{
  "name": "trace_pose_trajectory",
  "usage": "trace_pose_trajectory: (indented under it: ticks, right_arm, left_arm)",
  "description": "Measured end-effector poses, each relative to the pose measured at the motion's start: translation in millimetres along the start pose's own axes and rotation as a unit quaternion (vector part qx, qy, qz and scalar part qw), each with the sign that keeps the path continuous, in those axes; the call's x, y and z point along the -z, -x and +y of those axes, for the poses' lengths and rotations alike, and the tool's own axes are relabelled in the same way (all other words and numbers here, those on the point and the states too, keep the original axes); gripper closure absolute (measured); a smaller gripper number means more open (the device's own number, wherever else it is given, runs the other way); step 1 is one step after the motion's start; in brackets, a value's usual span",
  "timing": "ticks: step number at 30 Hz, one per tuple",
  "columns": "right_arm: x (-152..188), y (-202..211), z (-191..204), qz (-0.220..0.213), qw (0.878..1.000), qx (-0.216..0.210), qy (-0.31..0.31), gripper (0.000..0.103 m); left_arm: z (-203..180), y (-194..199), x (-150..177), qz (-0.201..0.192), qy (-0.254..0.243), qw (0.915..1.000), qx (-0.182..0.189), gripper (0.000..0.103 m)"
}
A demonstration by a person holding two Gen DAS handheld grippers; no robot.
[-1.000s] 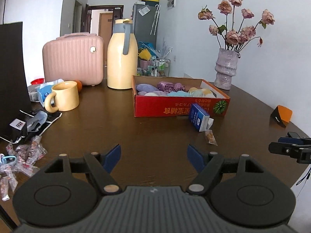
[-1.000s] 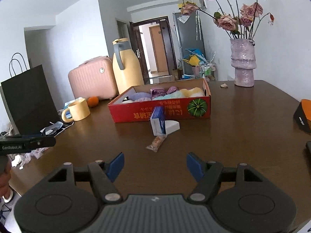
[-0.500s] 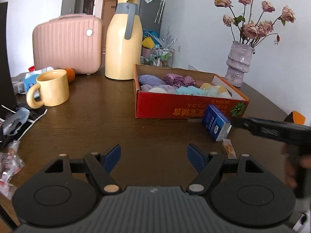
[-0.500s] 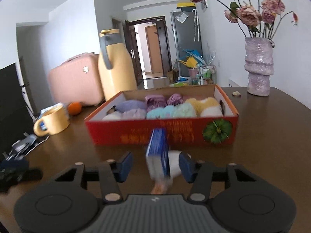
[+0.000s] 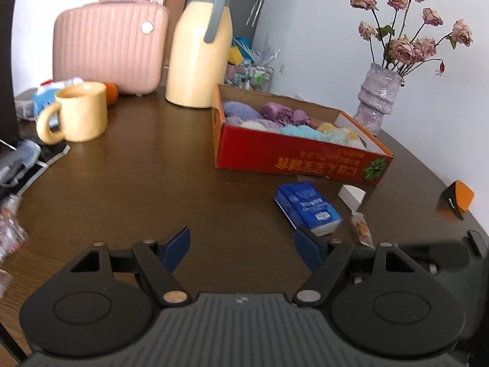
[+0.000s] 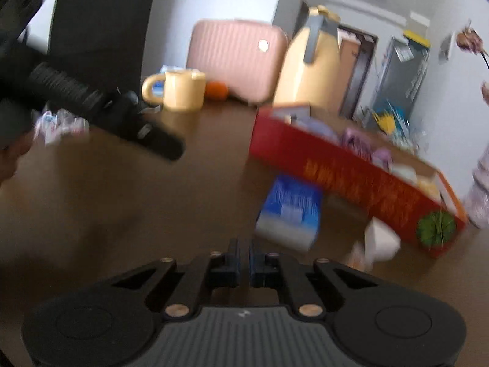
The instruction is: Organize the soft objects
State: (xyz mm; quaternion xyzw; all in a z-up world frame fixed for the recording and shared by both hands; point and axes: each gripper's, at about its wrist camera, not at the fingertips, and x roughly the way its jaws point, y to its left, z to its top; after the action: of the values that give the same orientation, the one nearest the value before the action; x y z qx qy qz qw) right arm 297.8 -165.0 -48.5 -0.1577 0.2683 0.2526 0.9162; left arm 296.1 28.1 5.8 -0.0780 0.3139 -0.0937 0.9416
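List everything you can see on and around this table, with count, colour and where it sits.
cardboard box: one, red, table centre
soft rolled cloths: several, purple, blue, yellow, white, inside the box
tissue pack: one, blue, lying in front of the box
white wedge: one, right of the tissue pack
snack packet: one, clear, right of the tissue pack
mug: one, yellow, left side
orange: one, behind the mug
thermos jug: one, cream with grey handle, behind the box
suitcase: one, pink, back left
vase of dried roses: one, lilac, back right
orange-black card: one, right edge
left gripper: one, black, blue pads, open
right gripper: one, black, shut, empty
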Motion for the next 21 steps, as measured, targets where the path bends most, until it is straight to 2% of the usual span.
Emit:
trace_pose_trajectory:
  ticks: [2, 4, 8, 9, 10, 12, 13, 15, 17, 21]
  right_arm:
    - [4.2, 9.9, -10.9, -0.002, 0.998, -0.013, -0.054, 0.091]
    - [2.4, 14.7, -30.9, 0.000, 0.991, -0.021, -0.130, 0.080]
    - [-3.4, 6.7, -63.6, -0.009, 0.966, -0.064, -0.251, 0.076]
    - [-3.8, -0.1, -66.7, -0.007, 0.959, -0.073, -0.274, 0.075]
    - [-3.2, -5.6, -68.8, -0.005, 0.955, -0.075, -0.286, 0.075]
    - [-4.7, -17.9, -64.7, -0.006, 0.952, -0.067, -0.300, 0.073]
    - [-5.4, -22.3, -63.4, -0.010, 0.950, -0.063, -0.307, 0.073]
    - [-6.0, -29.3, -64.4, -0.014, 0.941, -0.058, -0.334, 0.073]
    - [-3.8, -29.9, -71.0, -0.025, 0.930, -0.057, -0.363, 0.069]
    - [1.3, -31.8, -88.5, -0.042, 0.912, -0.038, -0.406, 0.068]
  left_arm:
    - [-2.8, -4.5, -0.9, 0.002, 0.000, 1.0000, 0.009, 0.026]
    - [-8.3, -14.1, -8.2, -0.003, -0.006, 0.9997, 0.023, 0.026]
    - [-22.0, -55.4, -40.9, 0.014, -0.048, 0.9962, 0.071, 0.030]
    - [-24.8, -69.5, -50.0, 0.019, -0.058, 0.9948, 0.082, 0.032]
    - [-26.7, -84.3, -57.8, 0.027, -0.067, 0.9925, 0.099, 0.039]
    - [-29.4, -115.2, -68.3, 0.054, -0.074, 0.9879, 0.126, 0.050]
    - [-29.4, -129.5, -72.4, 0.068, -0.068, 0.9878, 0.122, 0.060]
    - [-26.5, -150.0, -75.8, 0.084, -0.051, 0.9873, 0.124, 0.070]
    - [-18.5, -157.1, -73.8, 0.103, -0.026, 0.9804, 0.166, 0.073]
    - [1.2, -150.6, -61.0, 0.115, 0.024, 0.9776, 0.174, 0.080]
